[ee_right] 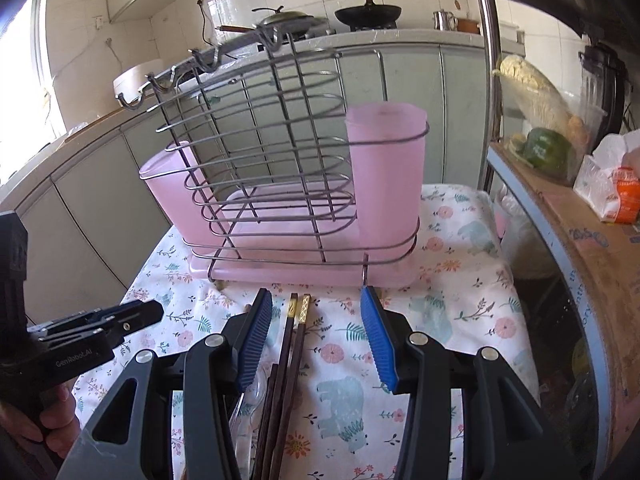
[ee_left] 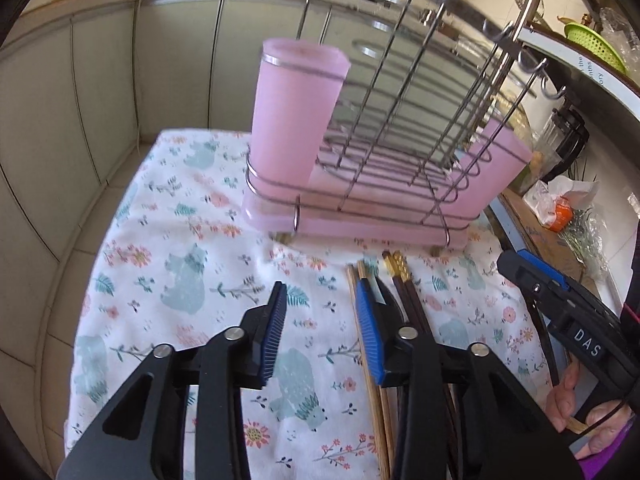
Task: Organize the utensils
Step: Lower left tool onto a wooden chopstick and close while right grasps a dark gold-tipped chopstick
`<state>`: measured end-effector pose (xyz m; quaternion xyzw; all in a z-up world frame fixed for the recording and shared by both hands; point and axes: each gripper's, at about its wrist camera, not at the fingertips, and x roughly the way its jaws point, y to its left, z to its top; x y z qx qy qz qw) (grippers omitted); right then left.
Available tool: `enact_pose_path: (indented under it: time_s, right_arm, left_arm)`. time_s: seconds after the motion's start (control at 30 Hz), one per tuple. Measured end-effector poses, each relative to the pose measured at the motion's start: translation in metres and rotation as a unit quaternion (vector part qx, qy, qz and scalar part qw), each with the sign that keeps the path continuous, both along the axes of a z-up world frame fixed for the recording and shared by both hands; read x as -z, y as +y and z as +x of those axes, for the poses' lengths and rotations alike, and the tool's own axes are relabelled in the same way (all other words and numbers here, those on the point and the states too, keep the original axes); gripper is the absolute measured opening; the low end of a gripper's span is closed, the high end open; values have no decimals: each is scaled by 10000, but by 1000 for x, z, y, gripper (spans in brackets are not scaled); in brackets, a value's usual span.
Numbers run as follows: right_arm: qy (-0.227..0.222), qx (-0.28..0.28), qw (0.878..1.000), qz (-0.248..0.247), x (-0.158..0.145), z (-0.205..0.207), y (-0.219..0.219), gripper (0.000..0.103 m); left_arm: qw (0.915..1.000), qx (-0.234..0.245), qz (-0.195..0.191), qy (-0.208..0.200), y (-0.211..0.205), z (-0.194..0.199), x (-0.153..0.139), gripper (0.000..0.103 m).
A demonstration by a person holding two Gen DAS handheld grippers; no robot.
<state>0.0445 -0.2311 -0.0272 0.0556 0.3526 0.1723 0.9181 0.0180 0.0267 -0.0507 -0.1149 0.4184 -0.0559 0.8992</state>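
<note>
A wire utensil rack [ee_left: 400, 148] [ee_right: 272, 160] with a pink tray and two pink cups, one [ee_left: 296, 108] [ee_right: 384, 176] upright at its end, stands on a floral cloth. Dark chopsticks with gold tips [ee_left: 404, 284] [ee_right: 292, 340] and light wooden chopsticks [ee_left: 364, 344] lie on the cloth in front of the rack. My left gripper [ee_left: 324, 320] is open and empty, just left of the chopsticks. My right gripper [ee_right: 316, 328] is open and empty, its jaws standing either side of the dark chopsticks above the cloth. A clear spoon [ee_right: 256, 400] lies by them.
The floral cloth [ee_left: 180, 260] [ee_right: 460, 300] covers a small table beside grey cabinets. A shelf with bagged food [ee_right: 616, 196] and vegetables [ee_right: 544, 148] stands to the right. Pans [ee_right: 368, 12] sit on the far counter.
</note>
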Motion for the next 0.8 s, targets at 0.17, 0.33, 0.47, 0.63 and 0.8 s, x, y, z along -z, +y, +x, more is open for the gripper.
enact_pose_path:
  time_s: [0.17,0.33,0.47,0.63,0.8]
  right_arm:
    - [326,-22,9993,194,11,7,-8,46]
    - [546,-90,9979,324,19,11,-11,41]
    - [669,-151,9969,383,24,14,-12,40]
    - [814,-263,9955,405,30,18,-12,38]
    - [986,-380,9935,433,35,23,-10,37]
  left_arm:
    - [9986,233,-269,402,-5,6,15,21]
    - [9964,409,-342,666,-13,18,29,19]
    - [9947,479,-347,839,-19,27,38,19]
    - [9924,522,-353,1060,-26,39,51,18]
    - [9913,602,-404,1103,-29,45,57,7]
